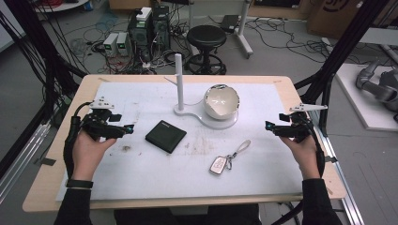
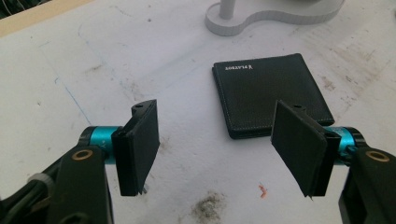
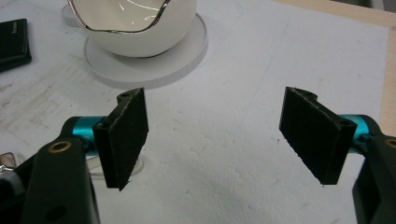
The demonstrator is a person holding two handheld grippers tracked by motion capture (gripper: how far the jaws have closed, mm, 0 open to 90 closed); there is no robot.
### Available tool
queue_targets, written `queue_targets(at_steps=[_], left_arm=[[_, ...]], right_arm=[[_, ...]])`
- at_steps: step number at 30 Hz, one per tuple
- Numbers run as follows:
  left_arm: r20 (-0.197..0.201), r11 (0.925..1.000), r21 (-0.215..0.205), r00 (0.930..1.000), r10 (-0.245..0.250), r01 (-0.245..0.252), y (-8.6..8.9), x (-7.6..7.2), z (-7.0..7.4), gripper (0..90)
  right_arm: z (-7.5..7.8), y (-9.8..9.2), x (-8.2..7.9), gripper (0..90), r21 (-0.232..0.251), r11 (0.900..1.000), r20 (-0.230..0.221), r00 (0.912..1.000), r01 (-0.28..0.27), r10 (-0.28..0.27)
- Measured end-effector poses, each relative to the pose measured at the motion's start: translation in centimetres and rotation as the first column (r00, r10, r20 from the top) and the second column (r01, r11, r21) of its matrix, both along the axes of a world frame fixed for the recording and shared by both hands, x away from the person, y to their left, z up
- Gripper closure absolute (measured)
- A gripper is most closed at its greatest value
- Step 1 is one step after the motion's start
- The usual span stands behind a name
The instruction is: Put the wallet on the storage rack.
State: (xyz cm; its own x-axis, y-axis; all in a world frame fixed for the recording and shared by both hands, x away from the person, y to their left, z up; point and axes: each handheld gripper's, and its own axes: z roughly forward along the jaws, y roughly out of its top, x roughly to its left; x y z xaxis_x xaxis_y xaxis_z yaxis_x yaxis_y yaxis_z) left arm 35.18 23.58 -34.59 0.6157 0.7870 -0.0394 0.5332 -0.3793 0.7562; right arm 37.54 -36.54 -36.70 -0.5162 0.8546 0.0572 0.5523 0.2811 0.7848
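Note:
A black wallet [image 1: 165,136] lies flat near the table's middle, and the left gripper view has it [image 2: 271,95] just beyond the jaws. A car key fob on a strap [image 1: 218,164] rests toward the front. A white egg-shaped bowl [image 1: 221,101] sits on a white stand with an upright post [image 1: 178,77]; the right gripper view catches the bowl [image 3: 135,25] ahead to the left. My left gripper [image 1: 129,129] is held at the left, open and empty [image 2: 217,149]. My right gripper [image 1: 268,126] hovers at the right, open and empty [image 3: 217,135].
A white foam mat [image 1: 141,173] covers the wooden table. Dirt smudges mark the mat near the left hand. Beyond the table stand a black stool [image 1: 206,40], computer boxes and loose cables on the floor. Black frame legs rise at both sides.

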Motion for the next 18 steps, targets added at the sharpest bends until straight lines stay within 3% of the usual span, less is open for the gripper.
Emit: queue_targets(at_steps=[8, 13, 18], left_arm=[[-0.01, 0.9996, 0.001, 0.9995, -0.03, 0.03, -0.9, 0.3, -0.4, 32.4], [-0.038, 0.9988, -0.021, 0.9983, -0.044, 0.043, -1.3, 0.5, -1.3, 32.4], [-0.077, 0.9982, -0.018, 0.9954, -0.058, 0.056, -2.1, 1.0, -2.6, 32.4]], right_arm=[[-0.1, -0.2, 0.0, 24.3, 0.004, 1.0, -0.003, 1.0, 0.004, -0.004], [-0.2, -0.3, 0.1, 24.3, 0.004, 1.0, -0.006, 1.0, 0.005, -0.005], [-0.3, 0.0, 0.2, 24.3, -0.001, 1.0, -0.011, 0.9999, 0.0, 0.0]])
